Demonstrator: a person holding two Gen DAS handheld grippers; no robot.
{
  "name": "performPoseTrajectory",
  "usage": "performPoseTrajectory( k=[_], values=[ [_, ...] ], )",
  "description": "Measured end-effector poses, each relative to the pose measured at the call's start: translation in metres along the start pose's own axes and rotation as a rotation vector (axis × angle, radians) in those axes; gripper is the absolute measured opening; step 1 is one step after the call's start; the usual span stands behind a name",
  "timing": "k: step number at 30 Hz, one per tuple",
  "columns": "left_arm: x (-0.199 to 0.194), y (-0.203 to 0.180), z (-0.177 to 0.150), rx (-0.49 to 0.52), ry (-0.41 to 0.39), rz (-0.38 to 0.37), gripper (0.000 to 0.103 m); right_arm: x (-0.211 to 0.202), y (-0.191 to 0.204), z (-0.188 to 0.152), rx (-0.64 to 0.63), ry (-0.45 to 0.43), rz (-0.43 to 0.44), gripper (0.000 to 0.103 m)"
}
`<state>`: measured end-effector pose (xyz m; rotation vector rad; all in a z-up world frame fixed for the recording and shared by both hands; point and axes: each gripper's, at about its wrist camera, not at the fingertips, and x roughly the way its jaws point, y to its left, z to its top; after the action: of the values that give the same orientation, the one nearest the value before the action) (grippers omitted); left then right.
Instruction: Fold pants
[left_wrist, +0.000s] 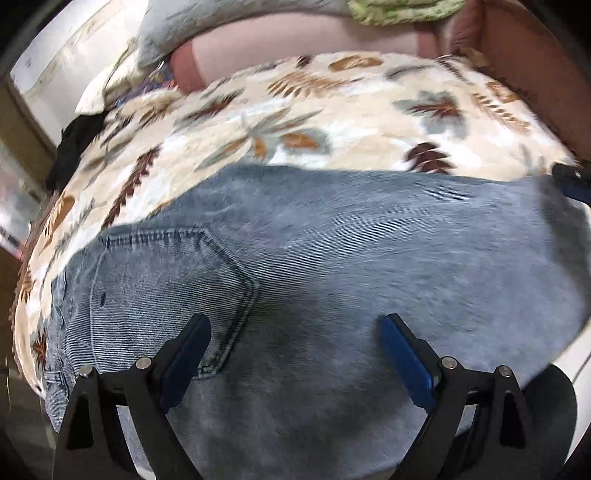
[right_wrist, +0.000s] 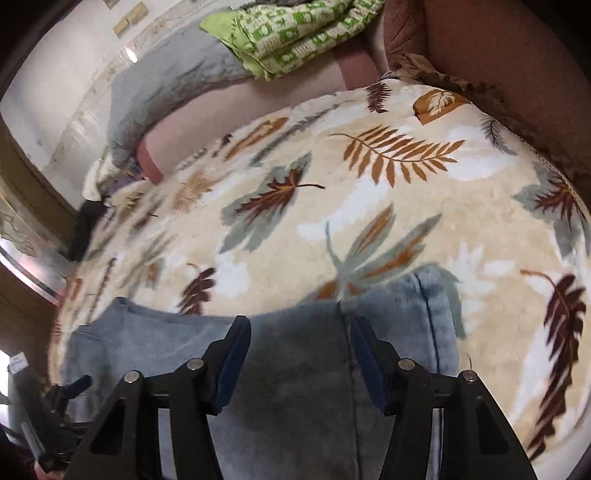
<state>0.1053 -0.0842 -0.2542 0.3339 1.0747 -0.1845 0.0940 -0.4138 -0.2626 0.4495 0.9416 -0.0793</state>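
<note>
Left wrist view: the left gripper (left_wrist: 297, 332) hangs over the jeans (left_wrist: 332, 251), its jaws spread wide with nothing between them. The pale blue denim lies flat on the leaf-print blanket (left_wrist: 295, 107), a back pocket (left_wrist: 162, 288) just under the near jaw. The right gripper (left_wrist: 570, 181) peeks in at the right edge.

Right wrist view: the right gripper (right_wrist: 301, 339) hovers above the jeans' (right_wrist: 295, 387) folded edge, jaws partly apart; motion blur makes it hard to say, but they seem clear of the cloth. A green patterned cloth (right_wrist: 295, 33) and a grey pillow (right_wrist: 166, 88) lie beyond the blanket (right_wrist: 369, 192).
</note>
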Motion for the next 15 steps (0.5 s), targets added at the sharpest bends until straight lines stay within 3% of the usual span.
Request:
performPoseTrajectory(
  k=[2,5,6,10,13,15],
  values=[
    [0.008,0.008,0.002,-0.047,0.014,-0.027,0.093,0.009,-0.015,0.001,0.052,0.006,-0.022,0.057],
    [0.008,0.009,0.002,-0.055,0.009,-0.021,0.095,0.007,-0.030,0.001,0.090,-0.014,-0.032,0.030],
    [0.007,0.008,0.001,-0.051,0.008,-0.014,0.095,0.003,-0.031,0.000,0.103,-0.016,-0.039,0.027],
    [-0.007,0.007,-0.004,-0.040,-0.006,-0.013,0.095,-0.023,-0.021,-0.012,0.055,-0.062,-0.097,0.031],
    [-0.020,0.015,-0.009,-0.057,-0.038,-0.014,0.095,-0.045,-0.011,-0.031,0.031,-0.073,-0.033,0.031],
    [-0.021,0.020,-0.012,-0.057,-0.040,-0.016,0.095,-0.050,0.000,-0.050,-0.006,-0.035,0.014,0.031]
  ],
)
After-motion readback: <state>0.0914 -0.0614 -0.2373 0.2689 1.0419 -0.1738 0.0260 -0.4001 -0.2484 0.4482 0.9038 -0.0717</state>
